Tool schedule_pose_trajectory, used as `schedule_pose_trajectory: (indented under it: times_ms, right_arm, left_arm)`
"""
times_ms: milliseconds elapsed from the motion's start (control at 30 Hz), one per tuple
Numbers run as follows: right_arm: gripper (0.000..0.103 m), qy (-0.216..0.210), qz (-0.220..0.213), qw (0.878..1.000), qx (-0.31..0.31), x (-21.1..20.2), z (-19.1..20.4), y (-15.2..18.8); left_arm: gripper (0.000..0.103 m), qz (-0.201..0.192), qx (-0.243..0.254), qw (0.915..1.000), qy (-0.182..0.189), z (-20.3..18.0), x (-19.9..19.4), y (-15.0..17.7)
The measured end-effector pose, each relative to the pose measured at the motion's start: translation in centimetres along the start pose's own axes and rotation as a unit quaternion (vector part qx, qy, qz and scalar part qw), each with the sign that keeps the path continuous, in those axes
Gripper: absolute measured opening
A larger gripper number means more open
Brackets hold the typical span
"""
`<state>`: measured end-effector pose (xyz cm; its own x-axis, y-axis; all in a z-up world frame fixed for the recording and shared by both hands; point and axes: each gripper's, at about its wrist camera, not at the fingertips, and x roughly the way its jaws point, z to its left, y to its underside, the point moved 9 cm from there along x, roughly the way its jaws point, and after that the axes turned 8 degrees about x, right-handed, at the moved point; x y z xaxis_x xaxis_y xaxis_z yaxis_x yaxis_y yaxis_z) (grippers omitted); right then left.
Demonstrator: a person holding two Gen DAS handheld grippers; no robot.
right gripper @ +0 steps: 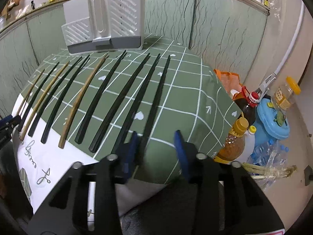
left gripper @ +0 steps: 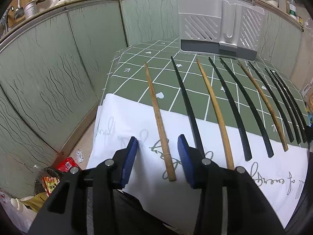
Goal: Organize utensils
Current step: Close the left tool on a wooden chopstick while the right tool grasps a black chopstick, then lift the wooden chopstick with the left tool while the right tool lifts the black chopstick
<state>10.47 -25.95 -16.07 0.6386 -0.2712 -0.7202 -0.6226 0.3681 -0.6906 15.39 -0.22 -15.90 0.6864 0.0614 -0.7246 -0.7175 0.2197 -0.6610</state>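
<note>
Wooden and black chopsticks (right gripper: 109, 96) all lie in a row across the frame's middle; the grey holder (right gripper: 105, 25) at upper left looks empty, so nothing's sorted yet. Your left gripper (left gripper: 157, 156) straddles a wooden chopstick (left gripper: 160, 121), jaws apart; your right gripper (right gripper: 156, 152) brackets the rightmost black one (right gripper: 156, 101), unpinched.

green grid cloth (left gripper: 172, 74) with white hearts and arrows covers the table, white cloth with cursive script (left gripper: 125, 129) overlapping its near edge. green wavy-line panels (left gripper: 49, 74) fill the left and top. right wrist view, right side on the floor: dark sauce bottle with red cap (right gripper: 248, 105), amber oil bottle (right gripper: 234, 145), blue lidded container (right gripper: 273, 121), yellow-capped jar (right gripper: 287, 96), bundle of scallions (right gripper: 270, 173) lower right.
</note>
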Motion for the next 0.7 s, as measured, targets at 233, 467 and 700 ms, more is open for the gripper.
schedule_pose_trajectory:
  times_ms: [233,467,700]
  right_arm:
    - [0.023,0.018,-0.005,1.0,0.011,0.0,0.3,0.2]
    - [0.007,0.021,-0.01,0.999,0.034,-0.2,-0.6,0.0]
    - [0.006,0.012,-0.012,0.999,0.049,-0.4,-0.9,-0.1]
  left_arm:
    - [0.033,-0.009,-0.005,0.9998,-0.016,0.1,-0.2,0.1]
    - [0.014,-0.019,-0.02,0.9994,-0.02,1.0,-0.5,0.3]
    - [0.008,-0.023,-0.031,0.9992,-0.007,1.5,-0.8,0.3]
